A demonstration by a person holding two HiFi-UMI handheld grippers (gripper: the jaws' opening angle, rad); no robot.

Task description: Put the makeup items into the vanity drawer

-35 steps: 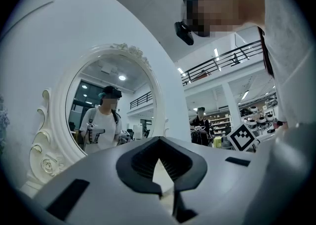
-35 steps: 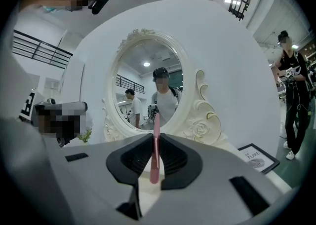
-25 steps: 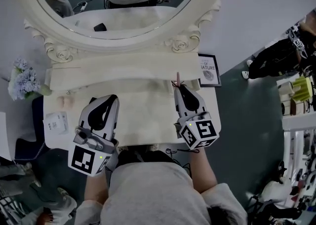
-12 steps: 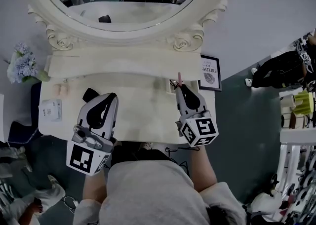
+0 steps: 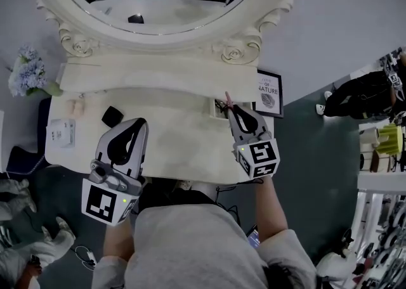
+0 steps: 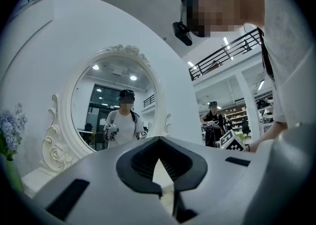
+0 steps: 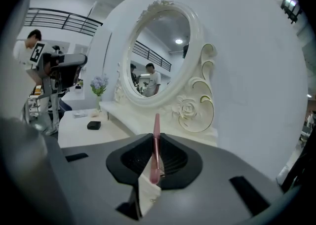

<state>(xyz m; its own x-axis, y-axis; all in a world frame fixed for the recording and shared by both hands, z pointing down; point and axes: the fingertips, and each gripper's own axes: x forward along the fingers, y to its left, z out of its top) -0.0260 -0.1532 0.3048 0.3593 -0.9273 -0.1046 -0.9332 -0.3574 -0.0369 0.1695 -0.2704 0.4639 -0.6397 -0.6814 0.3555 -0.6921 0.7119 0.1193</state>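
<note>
Pink and thin, the pencil [image 7: 156,145] was pinched upright between the pads of the right gripper [image 5: 233,111], its tip sticking out past the jaws. In the head view that tip sat at the back right of the table [image 5: 184,145], just beside a small open drawer [image 5: 214,108] under the raised ledge. Whether it touched the drawer could not be told. Dark shapes lay inside the drawer, too small to name.

On the left side of the table, the left gripper [image 5: 141,124] hung with its fingertips pressed together and nothing between them. 1 black compact [image 5: 112,115] lay on the tabletop just beyond it, apart from its jaws. A white box [image 5: 61,133] lay near the table's left edge, and 2 small pale items near the back left corner were too blurred to name.

Behind the ledge rose the oval mirror [image 5: 158,39] in its carved cream frame. A framed print [image 5: 267,89] leaned at the right end, close to the right gripper. Pale blue flowers [image 5: 25,78] stood off the left end.
</note>
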